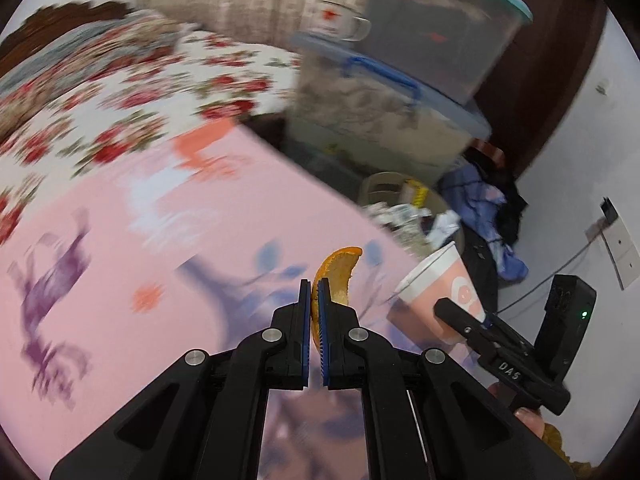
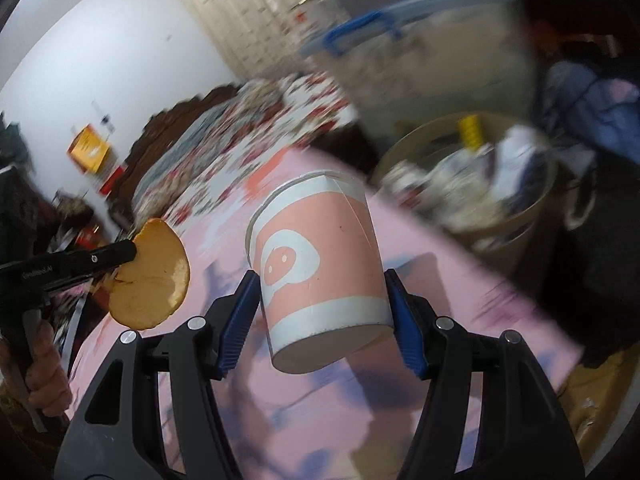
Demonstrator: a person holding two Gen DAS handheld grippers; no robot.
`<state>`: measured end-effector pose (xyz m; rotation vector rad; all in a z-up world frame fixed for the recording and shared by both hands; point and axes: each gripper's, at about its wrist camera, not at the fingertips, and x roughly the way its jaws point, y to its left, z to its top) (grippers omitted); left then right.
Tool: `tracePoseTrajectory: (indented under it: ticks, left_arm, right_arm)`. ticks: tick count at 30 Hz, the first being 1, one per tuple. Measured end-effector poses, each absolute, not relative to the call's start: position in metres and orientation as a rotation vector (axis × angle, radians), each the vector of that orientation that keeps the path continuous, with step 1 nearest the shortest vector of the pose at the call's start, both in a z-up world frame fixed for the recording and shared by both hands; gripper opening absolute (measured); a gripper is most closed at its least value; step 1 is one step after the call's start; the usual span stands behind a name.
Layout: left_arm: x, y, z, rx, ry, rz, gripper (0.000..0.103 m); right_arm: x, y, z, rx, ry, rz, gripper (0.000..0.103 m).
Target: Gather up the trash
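Note:
My left gripper is shut on a curved piece of orange peel, which sticks up past its fingertips above the pink patterned tabletop. In the right wrist view the peel hangs at the left, pinched in the left gripper. My right gripper is shut on a pink and white paper cup, which tilts with its base toward the camera. That cup also shows at the right of the left wrist view. A beige trash bin full of crumpled waste stands beyond the table edge; its rim is ahead and to the right.
Stacked clear storage boxes with blue lids stand behind the bin. A bed with a floral cover lies past the table. Clothes are piled against the wall beside the bin. A hand grips the left tool.

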<state>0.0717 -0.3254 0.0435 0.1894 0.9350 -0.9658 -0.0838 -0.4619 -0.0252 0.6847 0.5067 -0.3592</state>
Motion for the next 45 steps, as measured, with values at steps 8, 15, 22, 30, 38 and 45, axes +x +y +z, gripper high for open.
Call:
tracePoseTrajectory:
  ticks: [8, 15, 22, 30, 38, 45]
  left_arm:
    - [0.068, -0.496, 0.051, 0.285, 0.915, -1.145, 0.003]
    - [0.081, -0.602, 0.007, 0.394, 0.92, -1.095, 0.045]
    - [0.092, -0.563, -0.008, 0.335, 0.969, -1.087, 0.038]
    - [0.09, -0.46, -0.013, 0.256, 0.981, -1.049, 0.041]
    - [0.076, -0.346, -0.013, 0.198, 0.971, -0.981, 0.05]
    - [0.066, -0.254, -0.014, 0.121, 0.96, -0.918, 0.057]
  right_arm:
    - [-0.09, -0.567, -0.022, 0.662, 0.505, -0.492, 0.064]
    - [-0.055, -0.61, -0.045, 0.652, 0.615, -0.492, 0.077]
    - [-0.091, -0.587, -0.051, 0.709, 0.497, -0.518, 0.077]
    - [-0.109, -0.531, -0.035, 0.7, 0.42, -0.525, 0.077]
    - [-0.095, -0.474, -0.023, 0.695, 0.431, -0.432, 0.077]
    - [-0.075, -0.427, -0.012, 0.661, 0.462, -0.347, 0.077]
